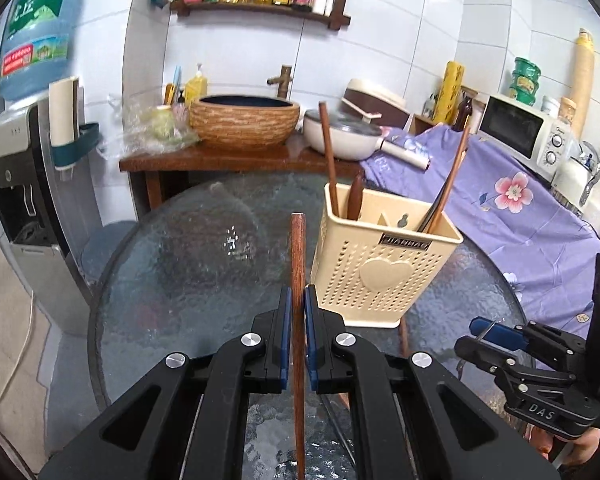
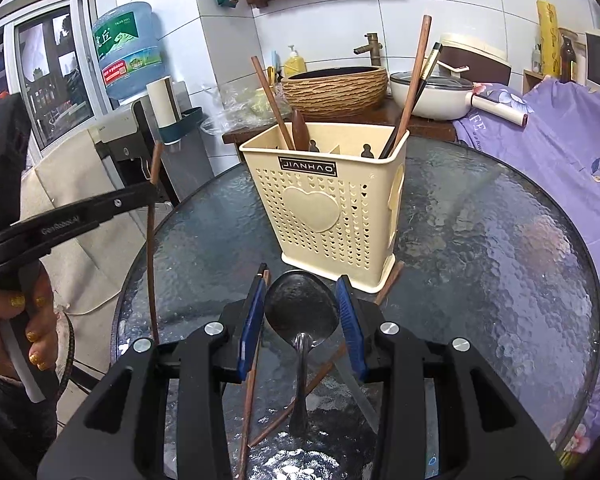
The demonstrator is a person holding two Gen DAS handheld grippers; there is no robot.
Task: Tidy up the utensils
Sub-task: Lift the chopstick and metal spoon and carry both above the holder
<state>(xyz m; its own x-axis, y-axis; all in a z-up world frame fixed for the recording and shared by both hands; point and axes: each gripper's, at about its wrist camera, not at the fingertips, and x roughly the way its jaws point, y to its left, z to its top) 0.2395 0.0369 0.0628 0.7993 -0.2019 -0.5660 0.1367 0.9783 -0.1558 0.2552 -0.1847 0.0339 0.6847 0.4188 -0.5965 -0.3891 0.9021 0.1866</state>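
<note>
So the chopstick (image 1: 298,264) is pinched tight in the left gripper (image 1: 297,336), standing near upright, just left of the holder (image 1: 380,268) mid-frame. The right gripper (image 2: 302,316) sits partway open, clamped across the bowl of a spoon (image 2: 300,308), low centre in its view. I'd lift each clear of the rim, drop the chopstick in with the other sticks, and mind the loose ones lying on the glass table (image 2: 480,248).
</note>
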